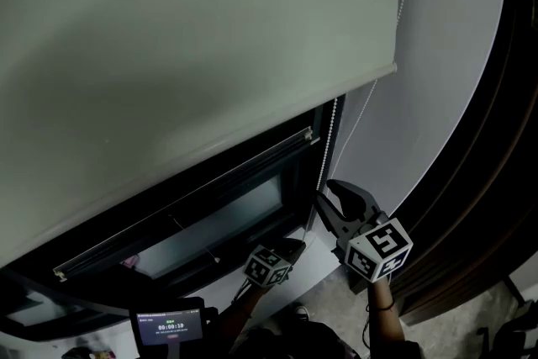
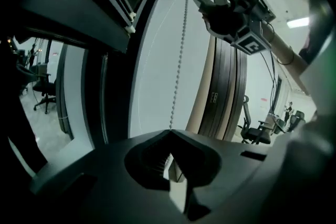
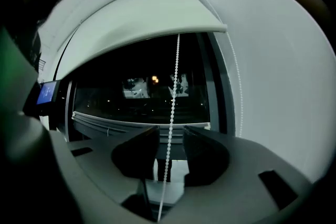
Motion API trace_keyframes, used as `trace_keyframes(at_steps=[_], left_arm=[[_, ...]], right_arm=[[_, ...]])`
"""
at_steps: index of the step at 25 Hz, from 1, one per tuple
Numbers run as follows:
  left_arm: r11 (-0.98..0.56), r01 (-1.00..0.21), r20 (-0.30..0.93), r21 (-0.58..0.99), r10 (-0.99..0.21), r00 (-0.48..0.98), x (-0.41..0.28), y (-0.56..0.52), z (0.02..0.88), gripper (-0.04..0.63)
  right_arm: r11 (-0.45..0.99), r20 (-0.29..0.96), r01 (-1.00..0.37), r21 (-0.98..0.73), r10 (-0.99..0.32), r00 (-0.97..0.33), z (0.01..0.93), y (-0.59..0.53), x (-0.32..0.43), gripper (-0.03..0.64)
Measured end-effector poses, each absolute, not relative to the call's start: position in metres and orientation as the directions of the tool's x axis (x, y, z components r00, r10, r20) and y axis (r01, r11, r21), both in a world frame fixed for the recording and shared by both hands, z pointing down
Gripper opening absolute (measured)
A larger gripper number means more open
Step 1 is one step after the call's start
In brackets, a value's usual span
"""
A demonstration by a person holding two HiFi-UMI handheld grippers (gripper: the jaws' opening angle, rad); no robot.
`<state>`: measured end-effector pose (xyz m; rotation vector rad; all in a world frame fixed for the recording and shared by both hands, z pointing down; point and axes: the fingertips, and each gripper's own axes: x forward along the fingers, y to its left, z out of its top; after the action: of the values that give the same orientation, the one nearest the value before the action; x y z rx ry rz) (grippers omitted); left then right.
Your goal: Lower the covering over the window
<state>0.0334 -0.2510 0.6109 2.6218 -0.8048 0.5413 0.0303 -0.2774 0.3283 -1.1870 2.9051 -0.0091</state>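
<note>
Releasing the left gripper's (image 2: pixel 170 135) jaws, pinched on the white beaded chain (image 3: pixel 175 81), before the right gripper's (image 3: pixel 170 132) spread jaws grip it risks stalling the pale grey roller blind (image 1: pixel 193 55).

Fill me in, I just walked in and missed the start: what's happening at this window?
A person holding two grippers is working a roller blind by its bead chain. The left gripper is shut on the chain; the right gripper, higher up, is open with the chain running loose between its jaws. The blind hangs partway, dark window glass still bare below its hem.
</note>
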Motion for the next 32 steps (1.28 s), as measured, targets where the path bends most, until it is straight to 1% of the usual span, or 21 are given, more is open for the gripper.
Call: trace_keyframes(at_steps=[3,5,6,7,12,14,16,18,20,21,23,25,27,29,30,32], left_arm=[[-0.793,-0.572,0.462,0.209,-0.436,0.772,0.039,-0.25,0.612,0.002],[-0.787,-0.575,0.45,0.223,-0.441,0.777,0.04,-0.249,0.611,0.002],[-0.781,-0.579,0.439,0.235,-0.446,0.78,0.039,-0.249,0.611,0.002],[-0.776,-0.582,0.431,0.244,-0.451,0.782,0.038,-0.248,0.61,0.002],[-0.779,-0.557,0.417,0.289,-0.421,0.805,0.036,-0.241,0.61,0.003],[-0.77,-0.561,0.366,0.303,-0.449,0.815,0.037,-0.241,0.599,0.003],[-0.77,-0.555,0.249,0.315,-0.497,0.831,0.04,-0.251,0.565,0.018],[-0.787,-0.535,0.113,0.305,-0.528,0.842,0.043,-0.264,0.517,0.049],[-0.824,-0.504,0.002,0.259,-0.521,0.853,0.049,-0.273,0.463,0.07],[-0.847,-0.482,-0.038,0.226,-0.502,0.864,0.055,-0.274,0.439,0.081],[-0.883,-0.44,-0.076,0.163,-0.456,0.887,0.068,-0.274,0.403,0.097],[-0.9,-0.419,-0.076,0.122,-0.43,0.9,0.076,-0.274,0.39,0.104],[-0.905,-0.41,-0.083,0.116,-0.42,0.904,0.079,-0.276,0.386,0.103],[-0.909,-0.393,-0.128,0.137,-0.41,0.903,0.078,-0.275,0.378,0.099],[-0.911,-0.384,-0.152,0.148,-0.405,0.902,0.077,-0.273,0.372,0.086],[-0.915,-0.378,-0.168,0.143,-0.398,0.902,0.077,-0.271,0.364,0.017]], right_arm=[[0.728,-0.02,-0.686,-0.011,-0.686,-0.728,0.321,-0.29,0.021,0.121],[0.703,-0.038,-0.711,-0.002,-0.711,-0.702,0.318,-0.296,0.021,0.118],[0.688,-0.052,-0.726,-0.004,-0.725,-0.686,0.317,-0.298,0.023,0.081],[0.678,-0.069,-0.734,-0.02,-0.734,-0.676,0.316,-0.298,0.025,0.021],[0.66,-0.16,-0.735,-0.158,-0.751,-0.64,0.314,-0.298,0.043,0.017],[0.636,-0.163,-0.753,-0.17,-0.772,-0.615,0.32,-0.301,0.056,0.017],[0.604,-0.089,-0.776,-0.178,-0.796,-0.599,0.351,-0.308,0.068,0.015],[0.566,0.044,-0.798,-0.208,-0.809,-0.586,0.41,-0.309,0.073,0.015],[0.528,0.157,-0.799,-0.288,-0.797,-0.583,0.478,-0.298,0.072,0.015],[0.51,0.191,-0.791,-0.339,-0.786,-0.588,0.505,-0.289,0.069,0.015],[0.481,0.238,-0.78,-0.401,-0.767,-0.596,0.543,-0.274,0.061,0.015],[0.481,0.264,-0.778,-0.404,-0.754,-0.602,0.56,-0.264,0.05,0.015],[0.493,0.267,-0.77,-0.406,-0.741,-0.616,0.563,-0.258,0.04,0.015],[0.506,0.267,-0.765,-0.399,-0.734,-0.625,0.561,-0.255,0.036,0.015],[0.51,0.266,-0.764,-0.397,-0.732,-0.627,0.561,-0.254,0.036,0.015],[0.512,0.262,-0.759,-0.403,-0.73,-0.631,0.561,-0.255,0.036,0.015]])
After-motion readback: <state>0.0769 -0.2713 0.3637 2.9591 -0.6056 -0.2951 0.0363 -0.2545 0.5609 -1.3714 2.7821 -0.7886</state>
